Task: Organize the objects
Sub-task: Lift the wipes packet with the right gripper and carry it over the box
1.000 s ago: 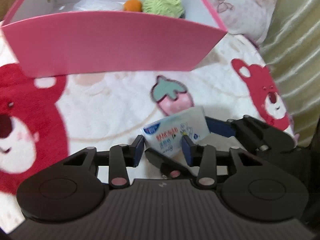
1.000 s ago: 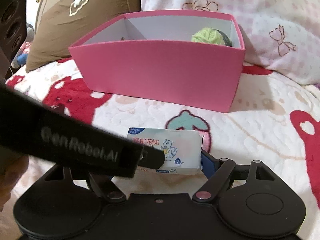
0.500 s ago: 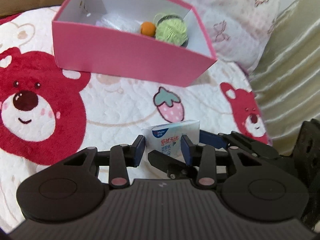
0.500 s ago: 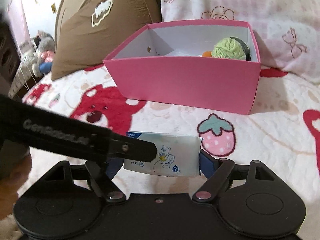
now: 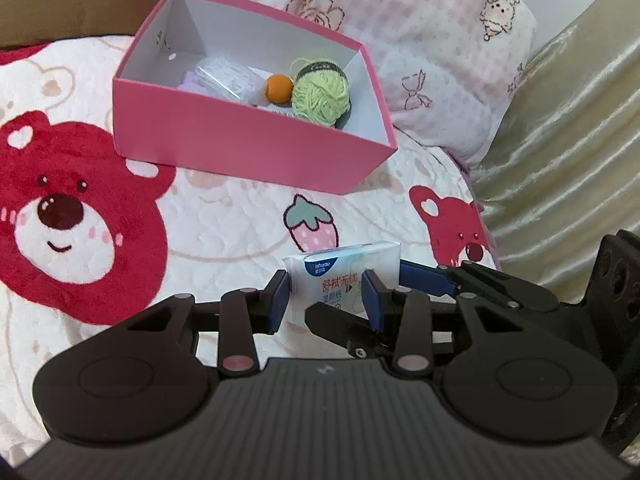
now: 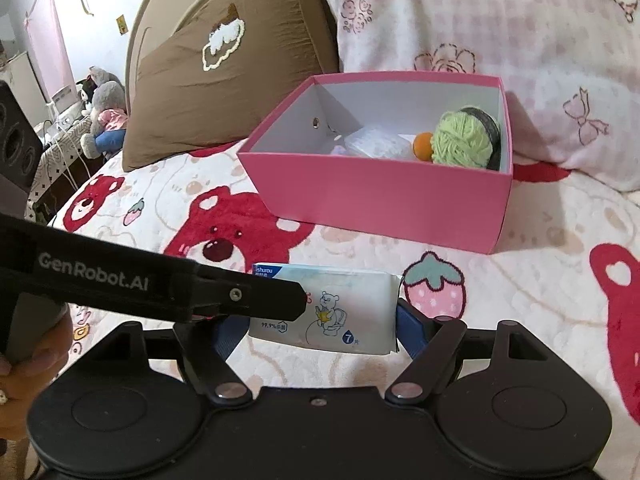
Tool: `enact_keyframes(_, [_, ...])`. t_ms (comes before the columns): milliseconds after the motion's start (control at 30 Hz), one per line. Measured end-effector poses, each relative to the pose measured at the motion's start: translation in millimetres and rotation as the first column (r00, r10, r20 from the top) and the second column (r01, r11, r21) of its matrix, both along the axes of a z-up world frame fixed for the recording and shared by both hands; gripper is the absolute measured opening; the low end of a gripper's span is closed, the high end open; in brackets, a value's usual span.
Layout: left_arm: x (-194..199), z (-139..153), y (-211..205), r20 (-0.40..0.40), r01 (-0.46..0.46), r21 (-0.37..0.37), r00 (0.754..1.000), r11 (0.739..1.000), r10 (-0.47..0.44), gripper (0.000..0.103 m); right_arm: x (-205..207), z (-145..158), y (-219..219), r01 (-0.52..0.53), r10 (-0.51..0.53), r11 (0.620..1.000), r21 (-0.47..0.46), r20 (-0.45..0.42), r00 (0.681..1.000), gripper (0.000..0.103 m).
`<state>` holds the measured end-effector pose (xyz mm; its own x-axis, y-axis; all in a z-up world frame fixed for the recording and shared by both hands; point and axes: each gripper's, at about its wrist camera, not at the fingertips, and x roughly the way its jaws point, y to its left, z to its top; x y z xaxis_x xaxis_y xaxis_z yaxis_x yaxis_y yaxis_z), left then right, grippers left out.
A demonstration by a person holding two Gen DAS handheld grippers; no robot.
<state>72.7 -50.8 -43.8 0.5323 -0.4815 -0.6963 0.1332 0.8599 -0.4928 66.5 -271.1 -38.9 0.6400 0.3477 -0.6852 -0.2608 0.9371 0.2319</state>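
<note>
Above the bed (image 5: 224,216), wipes pack (image 5: 344,284) lifted clear, clamped by left tool (image 5: 325,295) and right tool (image 6: 320,324); pink box (image 5: 248,140) next.

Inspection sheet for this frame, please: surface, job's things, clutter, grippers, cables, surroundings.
Surface: white quilted bedspread printed with red bears and strawberries.
Job's things: white wet-wipe packet held off the bedspread; open pink cardboard box holding green yarn ball, small orange ball, clear plastic bag.
Clutter: nothing seen.
Grippers: left gripper and right gripper both clamp the packet.
Cables: white cords at far left.
Surroundings: brown pillow, pink floral pillow, plush toys.
</note>
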Motion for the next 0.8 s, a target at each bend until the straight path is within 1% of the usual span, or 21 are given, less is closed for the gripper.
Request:
enact_keyframes(67, [-1.3, 6.2, 5.2, 0.008, -0.026, -0.008, 1.0, 1.0, 0.026, 0.037, -0.3, 7.8, 0.5, -0.015, 0.015, 1.0, 0.006, -0.002, 1.0, 0.081])
enact_keyframes(133, [-5.7, 14.5, 11.4, 0.048, -0.061, -0.02, 0.997, 0.998, 0.061, 0.034, -1.0, 15.4, 1.6, -0.032, 0.032, 0.999, 0.018, 0.007, 0.999, 0.081])
enact_keyframes(167, [-7.4, 18.6, 13.6, 0.069, -0.059, -0.019, 0.996, 0.998, 0.06, 0.034, -1.2, 18.8, 2.9, -0.04, 0.039, 0.999, 0.02, 0.012, 0.999, 0.081])
enact_keyframes(333, [-11.8, 33.2, 25.2, 0.099, -0.09, -0.032, 0.991, 0.995, 0.093, 0.034, 1.3, 34.1, 13.0, -0.06, 0.06, 0.998, 0.002, 0.048, 0.997, 0.08])
enact_keyframes(400, [-13.2, 36.0, 30.0, 0.106, -0.1, -0.042, 0.989, 0.994, 0.104, 0.034, 2.8, 40.0, 16.0, -0.066, 0.066, 0.998, -0.007, 0.06, 0.996, 0.075])
enact_keyframes(533, [-17.5, 45.4, 41.0, 0.129, -0.121, -0.083, 0.983, 0.989, 0.131, 0.033, 3.8, 56.2, 18.7, -0.067, 0.067, 0.998, -0.007, 0.088, 0.994, 0.069])
enact_keyframes(700, [-18.8, 63.7, 49.5, 0.158, -0.141, -0.07, 0.976, 0.988, 0.15, 0.033, 5.4, 70.1, 26.6, -0.058, 0.059, 0.998, -0.014, 0.106, 0.993, 0.059])
enact_keyframes(800, [-14.2, 74.6, 55.8, 0.166, -0.149, -0.084, 0.973, 0.985, 0.162, 0.034, 8.7, 81.6, 28.9, -0.061, 0.062, 0.998, -0.008, 0.12, 0.991, 0.056])
